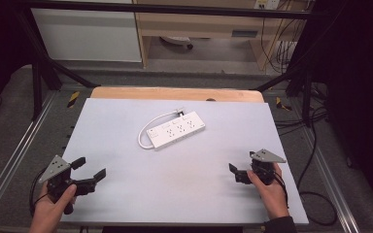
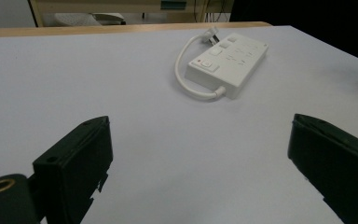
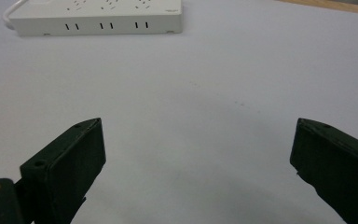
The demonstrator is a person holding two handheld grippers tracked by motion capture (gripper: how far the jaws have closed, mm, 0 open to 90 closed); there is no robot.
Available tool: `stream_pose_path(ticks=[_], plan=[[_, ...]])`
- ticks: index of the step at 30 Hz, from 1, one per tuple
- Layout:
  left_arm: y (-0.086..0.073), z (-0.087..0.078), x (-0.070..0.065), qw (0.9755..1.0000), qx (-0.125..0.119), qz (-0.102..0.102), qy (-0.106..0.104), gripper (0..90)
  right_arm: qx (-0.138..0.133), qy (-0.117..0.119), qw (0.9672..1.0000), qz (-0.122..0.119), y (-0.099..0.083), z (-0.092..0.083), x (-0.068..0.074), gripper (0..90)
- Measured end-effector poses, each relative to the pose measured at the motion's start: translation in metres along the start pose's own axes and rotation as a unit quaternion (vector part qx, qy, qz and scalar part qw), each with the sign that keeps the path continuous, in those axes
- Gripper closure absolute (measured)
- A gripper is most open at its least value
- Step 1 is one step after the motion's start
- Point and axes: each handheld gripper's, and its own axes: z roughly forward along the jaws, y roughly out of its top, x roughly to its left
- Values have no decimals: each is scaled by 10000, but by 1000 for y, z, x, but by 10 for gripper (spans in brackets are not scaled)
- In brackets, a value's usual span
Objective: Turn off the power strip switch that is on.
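Note:
A white power strip (image 1: 176, 129) lies flat near the middle of the pale tabletop (image 1: 175, 194), its short white cable (image 1: 145, 131) looped back along its left end. My left gripper (image 1: 90, 168) is held in a hand at the near left corner, jaws wide apart with nothing between them. In the left gripper view the strip (image 2: 228, 60) lies ahead and to the right of the open left gripper (image 2: 200, 154). My right gripper (image 1: 242, 164) sits at the near right, held by the other hand. The right gripper (image 3: 198, 158) is open over bare table, the strip (image 3: 98, 14) far ahead at upper left.
A wooden edge (image 1: 175, 93) borders the table's far side. Black frame posts (image 1: 36, 82) stand at both back corners. Loose cables (image 1: 315, 194) lie on the floor to the right. Wooden furniture (image 1: 199, 24) stands behind.

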Motion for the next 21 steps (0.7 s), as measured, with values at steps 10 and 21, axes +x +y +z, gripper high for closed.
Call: stream_pose_path(ticks=[10,21], plan=[[1,-1,0,10000,-62,-9,-34,61,-190,-76,9998,-3,2,-3,0,31],[5,3,-9,9998,-166,-11,-55,68,-227,-120,9996,75,3,-6,-1,31]])
